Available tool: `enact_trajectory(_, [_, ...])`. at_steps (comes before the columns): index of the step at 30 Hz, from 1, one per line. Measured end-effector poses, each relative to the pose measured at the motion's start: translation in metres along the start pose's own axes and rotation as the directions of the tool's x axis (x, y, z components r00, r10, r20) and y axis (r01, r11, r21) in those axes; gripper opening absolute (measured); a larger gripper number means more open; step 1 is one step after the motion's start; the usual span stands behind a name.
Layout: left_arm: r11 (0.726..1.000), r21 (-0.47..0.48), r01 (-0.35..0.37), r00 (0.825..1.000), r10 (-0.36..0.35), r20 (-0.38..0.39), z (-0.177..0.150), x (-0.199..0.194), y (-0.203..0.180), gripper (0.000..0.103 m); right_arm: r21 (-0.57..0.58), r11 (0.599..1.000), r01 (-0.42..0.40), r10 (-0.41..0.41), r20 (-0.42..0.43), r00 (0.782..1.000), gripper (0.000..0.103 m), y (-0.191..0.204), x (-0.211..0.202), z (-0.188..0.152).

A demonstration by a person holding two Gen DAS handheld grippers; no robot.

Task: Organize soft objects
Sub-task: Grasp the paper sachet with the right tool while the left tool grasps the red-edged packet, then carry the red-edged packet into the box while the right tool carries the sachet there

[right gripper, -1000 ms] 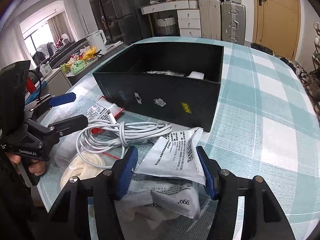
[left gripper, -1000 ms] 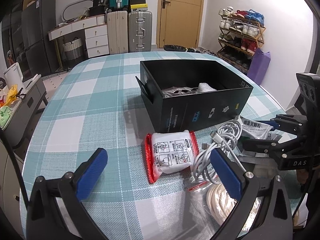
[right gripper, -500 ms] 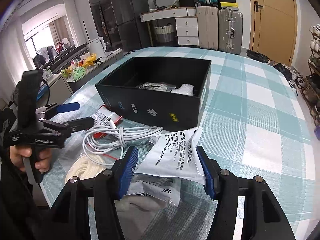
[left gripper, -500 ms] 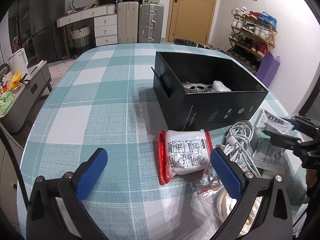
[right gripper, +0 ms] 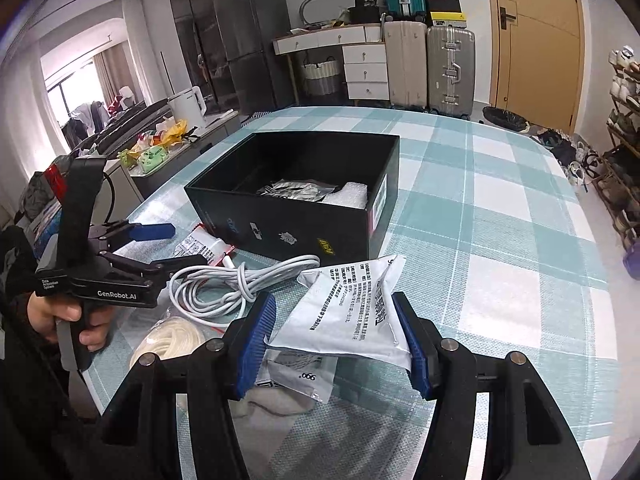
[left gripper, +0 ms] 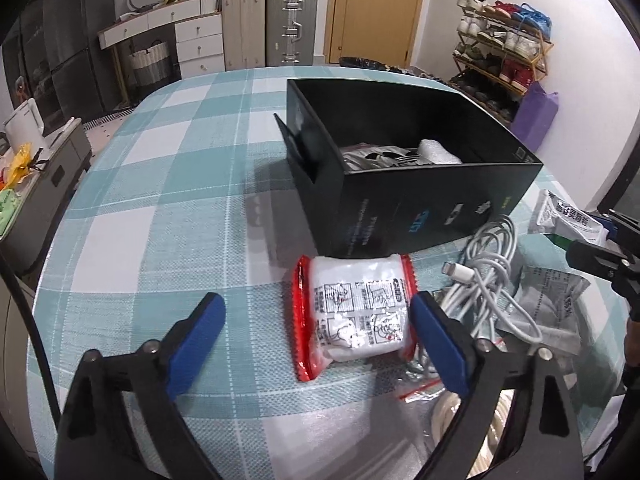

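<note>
Clearly the right gripper point(right gripper: 338, 334) pinches a white printed sachet point(right gripper: 348, 308) between its blue pads, lifted above a "999" pouch point(right gripper: 302, 380) near the table's point(right gripper: 500, 216) front edge. Its text is too small to read. The left gripper point(left gripper: 316, 336), marked "GenRobot.AI" in the right wrist view, has just been closing but stays spread, empty, around a red-edged white packet point(left gripper: 356, 316). That packet touches the black box point(left gripper: 404, 184), beside a coiled white charging cable point(left gripper: 486, 276).
</note>
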State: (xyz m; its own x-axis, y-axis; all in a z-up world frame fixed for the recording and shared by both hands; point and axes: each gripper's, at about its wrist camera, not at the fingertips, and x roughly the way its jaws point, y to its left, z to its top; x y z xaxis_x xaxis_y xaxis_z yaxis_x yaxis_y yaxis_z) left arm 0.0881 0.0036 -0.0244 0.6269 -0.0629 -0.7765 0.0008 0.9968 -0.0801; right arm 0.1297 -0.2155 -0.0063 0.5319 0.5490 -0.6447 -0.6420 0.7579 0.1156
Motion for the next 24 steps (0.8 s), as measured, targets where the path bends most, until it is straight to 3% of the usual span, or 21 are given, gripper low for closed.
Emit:
enact_trajectory(3, [1.0,0.013,0.011,1.0,-0.011,0.001,0.0,-0.001,-0.003,0.089,-0.001,1.0,0.0,0.0,0.002,1.0,0.059,0.0,0.0,0.0])
enact_trajectory(6, [0.999,0.02,0.034,0.999,-0.034,-0.004,0.001,-0.002,-0.004,0.081,-0.004,1.0,-0.004,0.004,0.005,1.0,0.059,0.003,-0.001,0.0])
enact_trajectory(10, [0.996,0.028,0.09,0.996,-0.09,-0.016,0.001,-0.003,-0.008,0.052,-0.009,1.0,-0.005,0.005,0.009,1.0,0.059,0.004,-0.003,0.0])
enact_trajectory(14, [0.995,0.053,0.084,0.996,-0.084,-0.009,0.0,-0.006,-0.013,0.048,-0.008,1.0,-0.005,0.005,0.013,1.0,0.059,0.003,-0.004,0.0])
enact_trajectory(24, [0.995,0.017,0.099,0.995,-0.1,0.022,-0.005,-0.018,-0.005,0.046,-0.013,1.0,-0.009,0.009,0.029,1.0,0.059,0.004,-0.008,0.002])
